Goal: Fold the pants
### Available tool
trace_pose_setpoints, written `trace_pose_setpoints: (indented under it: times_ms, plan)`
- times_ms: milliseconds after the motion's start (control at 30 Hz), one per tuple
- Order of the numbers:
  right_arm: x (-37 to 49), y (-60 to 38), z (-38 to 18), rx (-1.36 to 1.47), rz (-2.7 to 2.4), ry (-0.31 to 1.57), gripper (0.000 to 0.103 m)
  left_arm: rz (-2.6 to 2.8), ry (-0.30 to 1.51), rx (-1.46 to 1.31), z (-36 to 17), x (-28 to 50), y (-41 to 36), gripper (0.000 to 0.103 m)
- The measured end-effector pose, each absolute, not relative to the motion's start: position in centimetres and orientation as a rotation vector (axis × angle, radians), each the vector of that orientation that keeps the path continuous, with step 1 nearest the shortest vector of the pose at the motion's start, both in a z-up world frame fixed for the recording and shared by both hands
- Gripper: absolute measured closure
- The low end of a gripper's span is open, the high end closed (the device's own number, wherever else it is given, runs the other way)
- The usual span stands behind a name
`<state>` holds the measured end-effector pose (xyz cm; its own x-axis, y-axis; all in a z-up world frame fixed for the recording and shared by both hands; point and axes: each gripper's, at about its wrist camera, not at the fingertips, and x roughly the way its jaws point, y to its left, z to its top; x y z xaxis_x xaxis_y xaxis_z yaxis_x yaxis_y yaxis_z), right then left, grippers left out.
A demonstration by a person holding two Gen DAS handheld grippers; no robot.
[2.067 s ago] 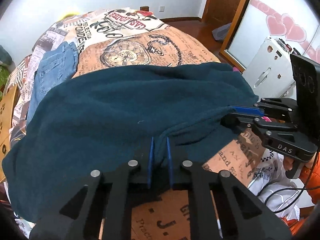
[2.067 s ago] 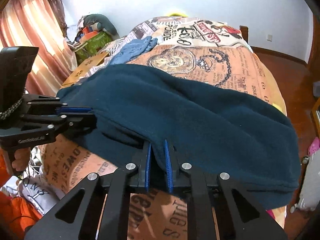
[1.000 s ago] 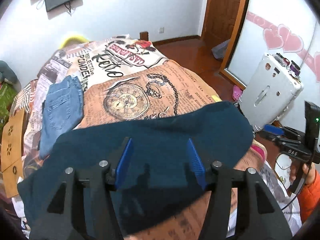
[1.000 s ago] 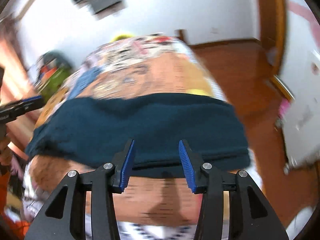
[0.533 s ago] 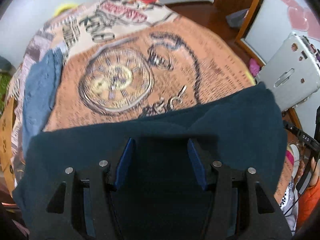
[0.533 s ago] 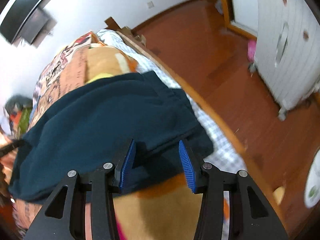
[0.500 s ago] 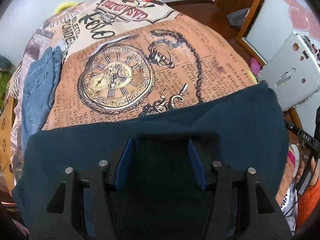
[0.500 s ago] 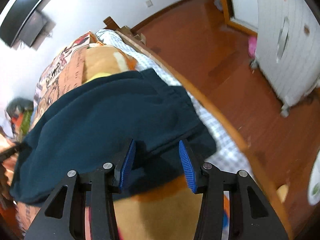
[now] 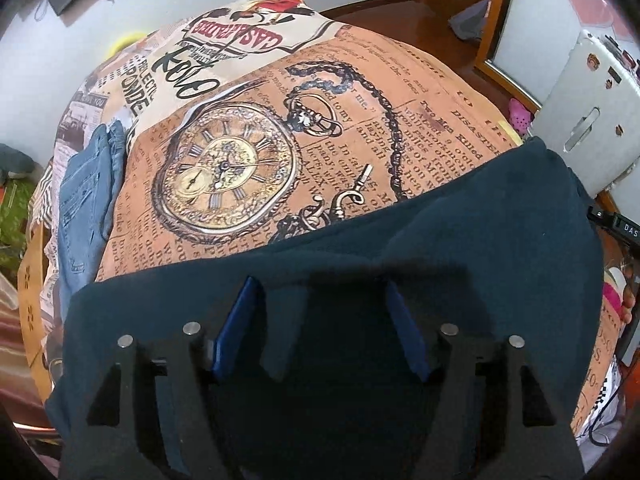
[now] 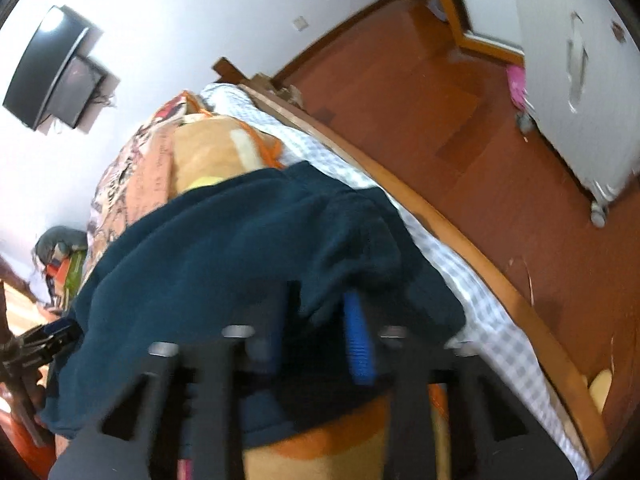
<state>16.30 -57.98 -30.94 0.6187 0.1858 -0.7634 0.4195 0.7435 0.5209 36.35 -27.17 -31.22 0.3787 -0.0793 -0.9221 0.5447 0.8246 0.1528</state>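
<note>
Pants [image 9: 460, 264]: dark teal fleece, folded, lying across bedspread [image 9: 360, 92].

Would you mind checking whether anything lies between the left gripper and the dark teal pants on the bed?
Nothing visible does. The left gripper is open directly over the dark teal pants, with only fabric between its fingers. The blue jeans lie off to the side on the bedspread, out of the way.
</note>
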Motion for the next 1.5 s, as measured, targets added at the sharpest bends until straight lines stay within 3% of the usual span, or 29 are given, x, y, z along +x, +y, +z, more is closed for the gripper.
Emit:
trace_pose_setpoints:
  times_ms: [333, 500, 633, 867, 967, 1100, 1200, 1500]
  plan:
    - [12.8, -57.9, -25.5, 0.512, -0.263, 0.812, 0.094, -0.435, 1.045, 0.409, -26.6, 34.6, -25.0, 0.036]
    - [13.5, -57.6, -28.8, 0.489, -0.28, 0.931, 0.094, -0.419, 1.029, 0.384, -25.6, 34.0, -23.3, 0.036]
    - [14.6, -56.5, -31.3, 0.469, -0.274, 1.048, 0.09, -0.387, 0.993, 0.348, -24.3, 33.5, -20.4, 0.036]
    - [14.7, -55.1, -25.0, 0.291, -0.275, 1.048, 0.076, -0.286, 0.895, 0.246, -21.2, 33.1, -12.0, 0.036]
    - [15.8, -51.7, -20.5, 0.211, -0.168, 0.984, 0.076, -0.22, 0.867, 0.209, -20.1, 33.1, -7.3, 0.034]
    - [18.5, -44.4, -15.0, 0.066, 0.008, 0.874, 0.066, -0.112, 0.861, 0.16, -19.6, 33.5, -0.1, 0.034]
    - [21.2, -38.0, -12.4, 0.007, 0.169, 0.807, 0.064, -0.032, 0.877, 0.123, -19.9, 33.7, 5.9, 0.034]
    - [30.0, -21.3, -14.7, -0.052, 0.56, 0.86, 0.064, 0.094, 0.962, 0.093, -22.9, 34.0, 18.8, 0.034]
